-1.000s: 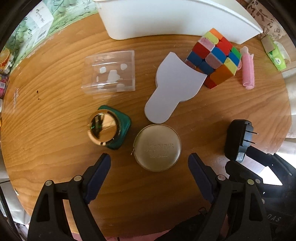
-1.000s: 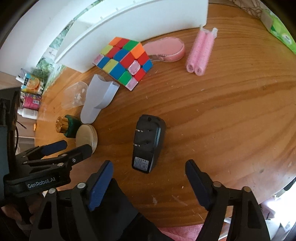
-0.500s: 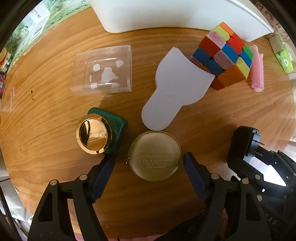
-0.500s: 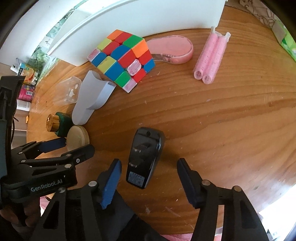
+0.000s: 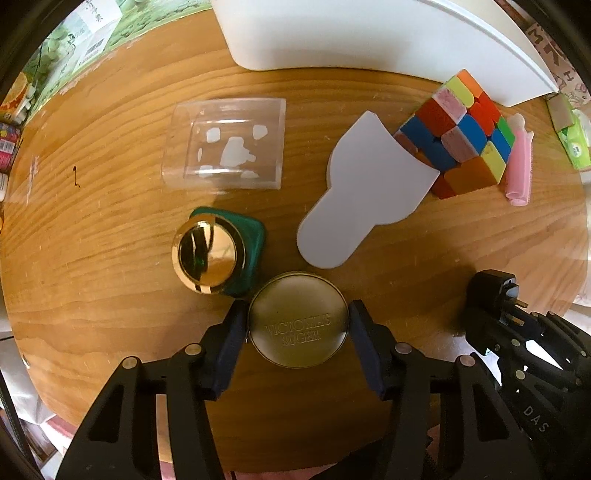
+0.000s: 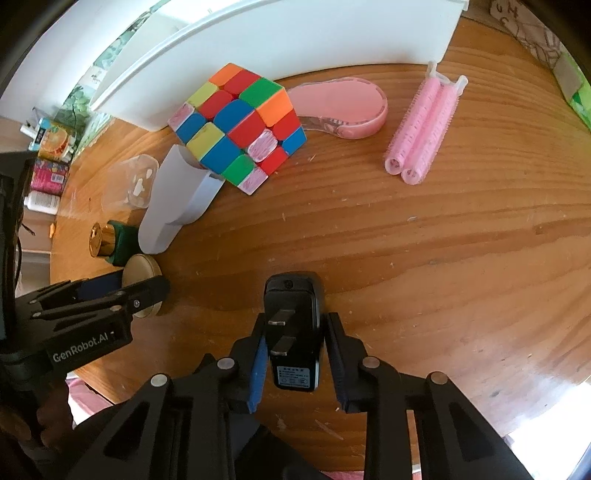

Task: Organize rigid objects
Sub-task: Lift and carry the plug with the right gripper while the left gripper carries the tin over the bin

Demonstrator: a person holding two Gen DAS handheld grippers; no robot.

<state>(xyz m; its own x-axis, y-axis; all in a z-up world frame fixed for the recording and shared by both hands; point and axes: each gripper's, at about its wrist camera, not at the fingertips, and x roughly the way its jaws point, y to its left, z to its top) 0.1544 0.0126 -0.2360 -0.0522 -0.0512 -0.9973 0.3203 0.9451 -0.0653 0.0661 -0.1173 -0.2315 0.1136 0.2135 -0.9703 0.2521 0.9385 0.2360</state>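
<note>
My left gripper (image 5: 297,328) has closed on a round gold tin (image 5: 298,325) that lies on the wooden table (image 5: 110,258); both blue pads touch its sides. My right gripper (image 6: 295,350) has closed around a black plug adapter (image 6: 293,332) lying prongs up; the pads stand at its sides. The adapter also shows in the left wrist view (image 5: 491,295), and the tin in the right wrist view (image 6: 142,275).
A green bottle with a gold cap (image 5: 218,251), a clear plastic lid (image 5: 225,147), a grey flat card (image 5: 365,195), a colourful cube (image 5: 461,136), pink hair rollers (image 6: 421,129) and a pink case (image 6: 340,107) lie on the table. A white bin (image 5: 369,33) stands at the back.
Both grippers moved forward and down and narrowed from wide open. The left one now grips the gold tin, the right one the black adapter.
</note>
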